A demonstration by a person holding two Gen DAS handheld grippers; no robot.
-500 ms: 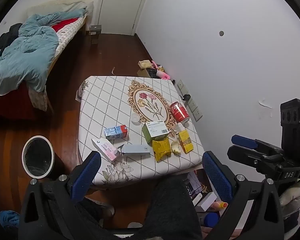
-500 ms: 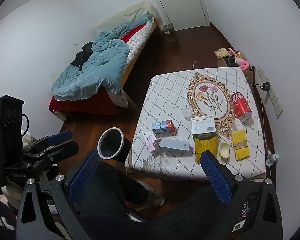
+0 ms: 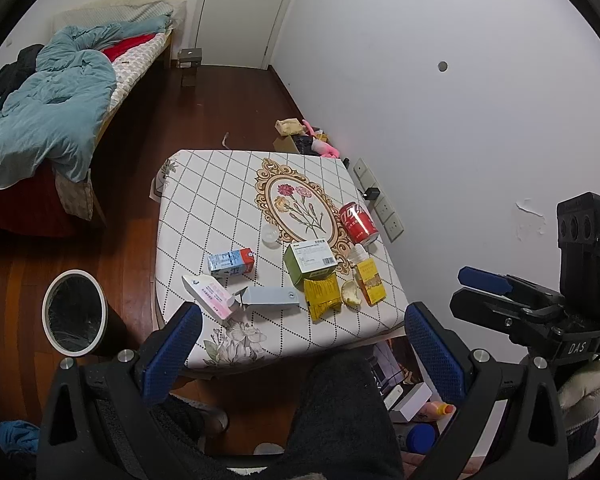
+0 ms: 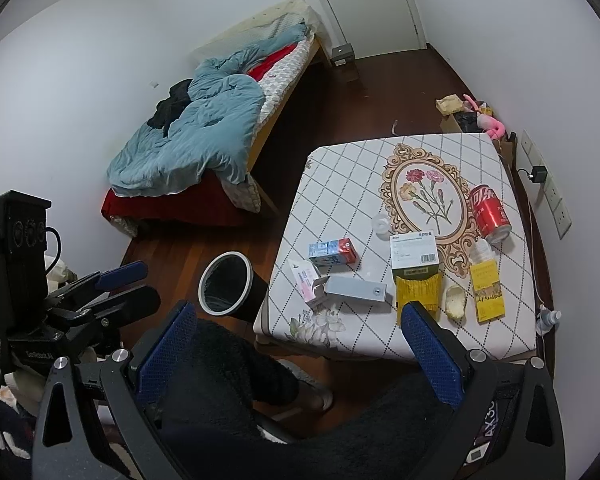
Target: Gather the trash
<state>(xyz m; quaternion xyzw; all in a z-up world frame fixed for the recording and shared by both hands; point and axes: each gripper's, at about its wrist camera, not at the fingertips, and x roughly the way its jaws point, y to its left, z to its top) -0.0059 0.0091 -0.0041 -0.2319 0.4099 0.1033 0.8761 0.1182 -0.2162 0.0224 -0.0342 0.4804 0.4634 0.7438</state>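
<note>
Trash lies on a small table [image 3: 204, 200] with a white diamond-pattern cloth: a red can [image 3: 358, 224] on its side, a green-and-white box [image 3: 310, 260], a yellow packet [image 3: 322, 294], a yellow box [image 3: 370, 282], a blue-and-red carton [image 3: 231, 263], a pink-and-white box [image 3: 209, 295] and a grey box [image 3: 270, 298]. A black bin [image 3: 75, 312] with a white rim stands on the floor left of the table. My left gripper [image 3: 300, 356] and my right gripper [image 4: 296, 350] are both open and empty, held high above the table's near edge.
A bed [image 3: 48, 120] with a blue duvet is at the far left. A closed door [image 3: 240, 12] is at the back. Boxes and a pink toy [image 3: 304, 136] lie on the floor by the white wall. My dark-trousered legs [image 3: 340, 420] are below the grippers.
</note>
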